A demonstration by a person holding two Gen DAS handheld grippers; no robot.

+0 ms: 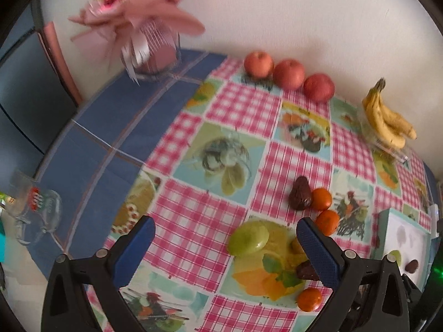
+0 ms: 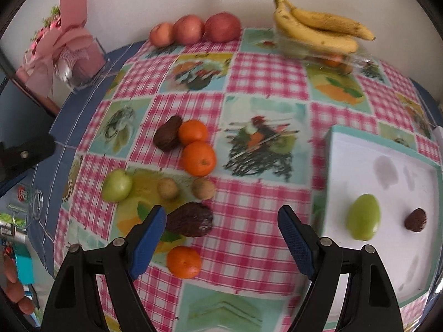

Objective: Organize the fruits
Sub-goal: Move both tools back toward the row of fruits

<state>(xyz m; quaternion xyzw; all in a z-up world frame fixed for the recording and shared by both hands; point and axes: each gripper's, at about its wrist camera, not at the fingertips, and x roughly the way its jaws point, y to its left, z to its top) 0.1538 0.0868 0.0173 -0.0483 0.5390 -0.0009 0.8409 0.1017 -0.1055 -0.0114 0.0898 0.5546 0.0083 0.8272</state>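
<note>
Fruit lies scattered over my checked surface (image 2: 265, 77), and I take it from big to small. Largest is the white tray (image 2: 382, 171) at the right of the right-wrist view, already holding a green fruit (image 2: 364, 217) and a small dark one (image 2: 415, 220). Next, the bananas (image 2: 318, 29) at the upper right sit on a clear plastic box — soft and easily bruised, so I would take them near the stem. Three apples (image 2: 193, 29) line the wall at the top: firm, smooth, fairly heavy, best gripped across the widest part.

In the lower left middle lie the loose pieces: a green fruit (image 2: 116, 185), three oranges (image 2: 198, 157), two dark wrinkled fruits (image 2: 189, 220) and two small tan ones (image 2: 203, 188). The oranges look round and likely to roll, the dark ones probably soft and light; I would close gently across their short sides.

My right claw (image 2: 221, 240) is wide open and empty, hovering above the nearest dark fruit and orange. My left claw (image 1: 225, 249) is likewise spread wide with nothing in it — the green fruit (image 1: 248, 237) sits between its fingers in the lower middle of that view, below them and untouched.
</note>
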